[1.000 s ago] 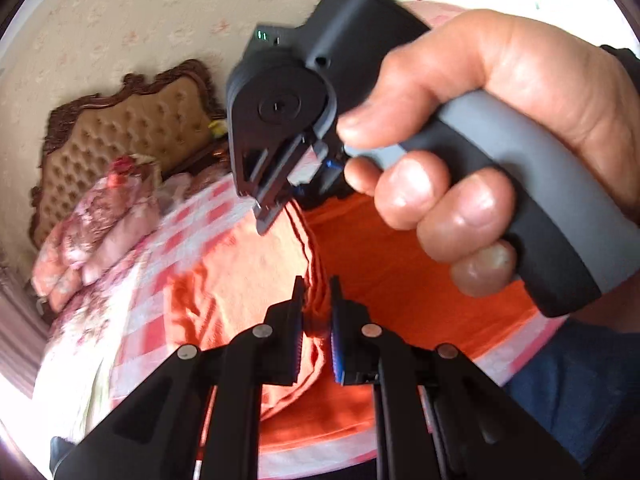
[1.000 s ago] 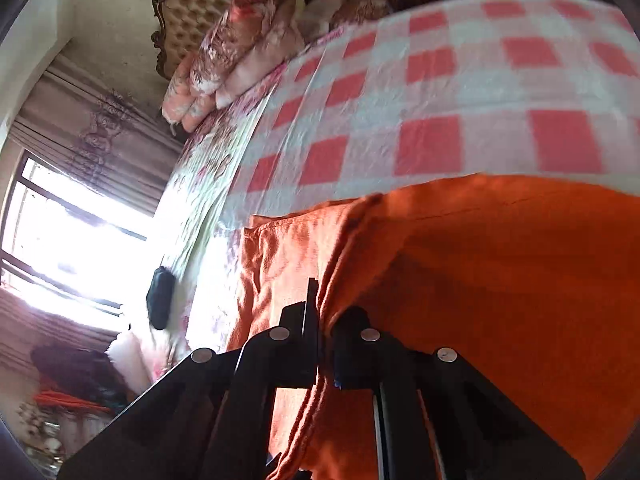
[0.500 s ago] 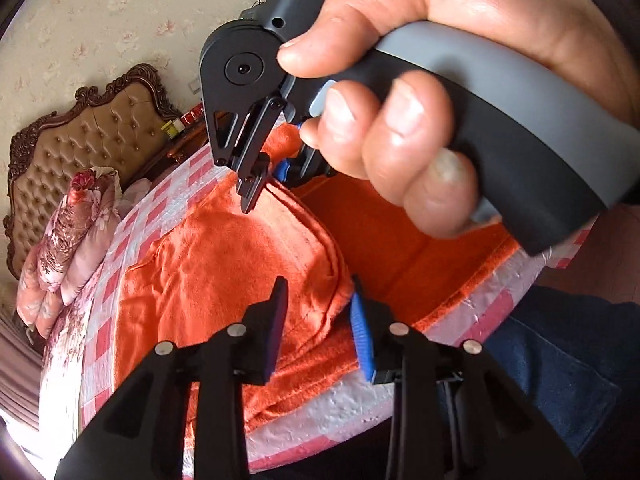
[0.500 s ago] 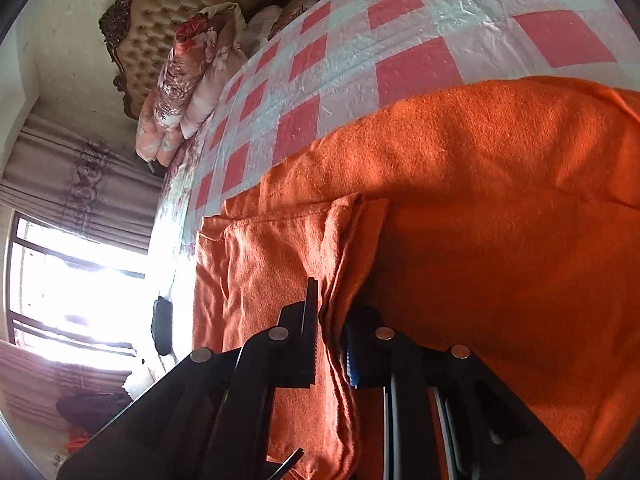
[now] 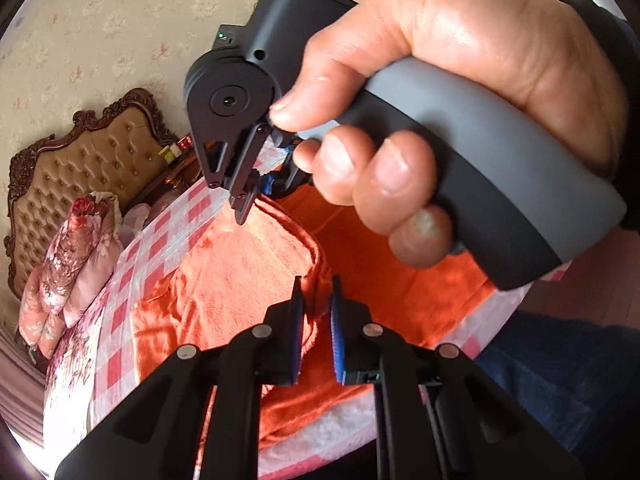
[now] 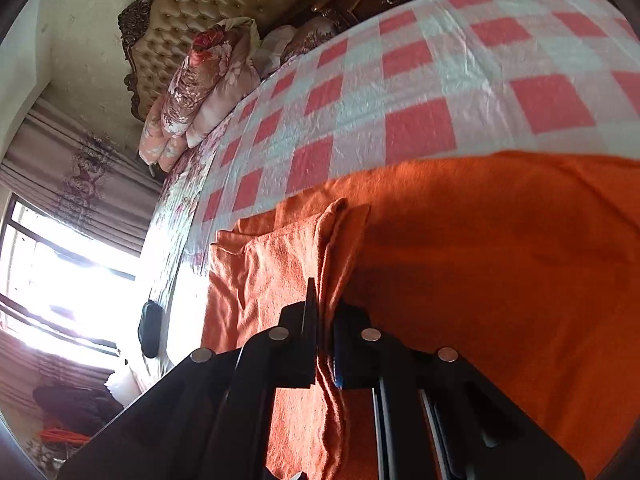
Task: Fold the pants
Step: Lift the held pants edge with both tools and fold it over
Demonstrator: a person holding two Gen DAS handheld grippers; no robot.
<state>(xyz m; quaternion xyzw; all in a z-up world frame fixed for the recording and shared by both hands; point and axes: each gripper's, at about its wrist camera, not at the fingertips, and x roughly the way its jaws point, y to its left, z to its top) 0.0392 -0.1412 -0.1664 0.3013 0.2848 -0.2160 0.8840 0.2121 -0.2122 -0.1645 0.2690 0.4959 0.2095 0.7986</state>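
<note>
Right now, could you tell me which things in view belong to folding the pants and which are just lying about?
Belong to the job:
- orange pants, a fold of cloth between the jaws of each gripper
- left gripper, closing on that fold
- right gripper, closing likewise
- checked bedspread, the work surface

Lying about:
- floral pillows
- tufted headboard
- dark object near the bed's edge

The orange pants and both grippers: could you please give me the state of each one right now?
Orange pants: lying on the checkered bedspread, partly folded, one fold ridge pinched up.
Left gripper: jaws closing, a pants fold between them.
Right gripper: jaws closing, pinching the fold ridge.
Right hand: wrapped around the right gripper's handle.
</note>
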